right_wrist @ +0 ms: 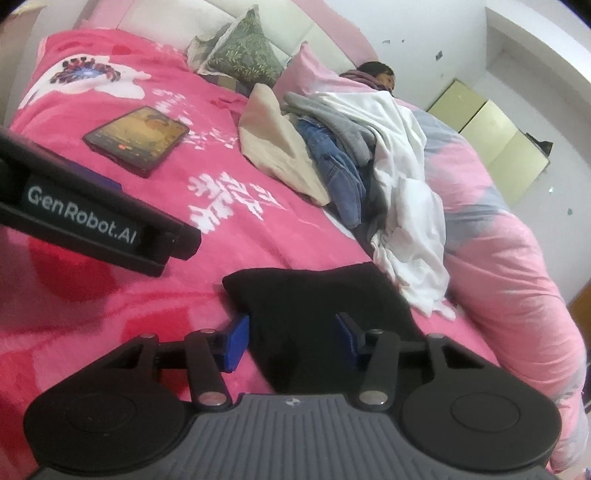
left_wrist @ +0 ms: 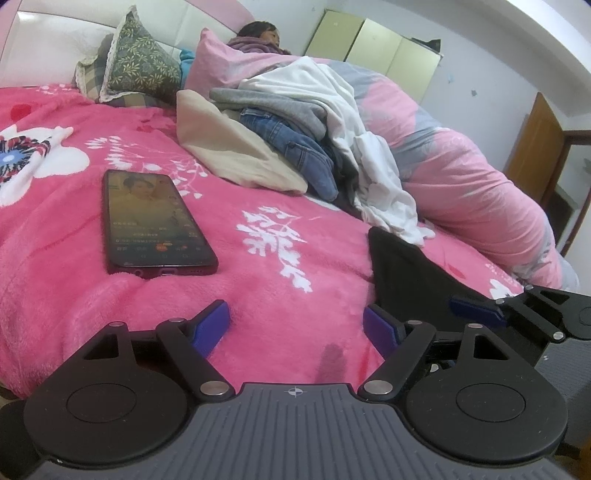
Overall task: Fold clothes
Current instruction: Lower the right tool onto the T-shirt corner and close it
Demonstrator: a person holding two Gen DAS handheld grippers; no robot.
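A black garment (right_wrist: 314, 295) lies flat on the pink floral blanket (right_wrist: 229, 243) near the bed's front edge. My right gripper (right_wrist: 291, 325) straddles its near part: the jaws stand partly apart with the cloth between them, and the pads do not visibly pinch it. My left gripper (left_wrist: 295, 314) is wide open over bare blanket to the left of the black garment (left_wrist: 402, 266), with nothing between its fingers. Further back a pile of clothes holds a white garment (left_wrist: 332, 96), a grey one (left_wrist: 277, 103), blue jeans (left_wrist: 295, 147) and a beige piece (left_wrist: 221, 144).
A phone (left_wrist: 151, 218) with a lit screen lies on the blanket to the left. A person (left_wrist: 258, 31) lies under a pink quilt (left_wrist: 461, 173) along the right side. Pillows (left_wrist: 140, 62) lean on the headboard. A wardrobe (left_wrist: 376, 51) and a door (left_wrist: 535, 147) stand behind.
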